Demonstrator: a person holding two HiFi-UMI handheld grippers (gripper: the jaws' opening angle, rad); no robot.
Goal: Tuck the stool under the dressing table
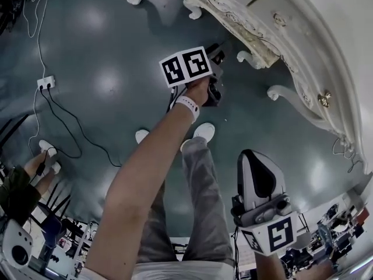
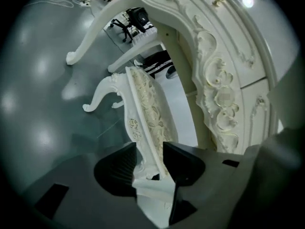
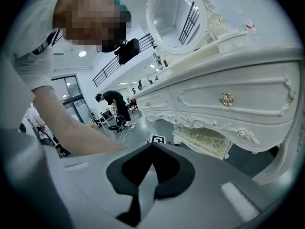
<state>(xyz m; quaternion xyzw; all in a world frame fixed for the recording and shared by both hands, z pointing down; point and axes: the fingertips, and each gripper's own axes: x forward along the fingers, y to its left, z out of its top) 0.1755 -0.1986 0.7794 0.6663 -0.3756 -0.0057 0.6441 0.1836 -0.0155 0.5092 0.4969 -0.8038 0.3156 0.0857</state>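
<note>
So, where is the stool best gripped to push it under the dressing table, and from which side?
Grip the stool by the carved rim of its seat, at the near corner, coming from the side away from the dressing table. The rim is narrow enough for the jaws, and the left gripper is shut on it there.

The stool [image 2: 147, 113] is cream-white, with a seat padded in pale floral fabric, a carved rose on its frame and curved legs [image 2: 97, 97] ending in scrolled feet. Its near edge is pinched between the jaws of the left hand-held gripper [image 2: 151, 162], and its far end reaches in under the dressing table [image 2: 224, 80], below the carved front apron. The table matches it in cream scrollwork, stands on the dark glossy floor [image 2: 38, 104], has drawers [image 3: 226, 98] with brass-coloured knobs, and carries an oval mirror [image 3: 174, 20] on top.
</note>
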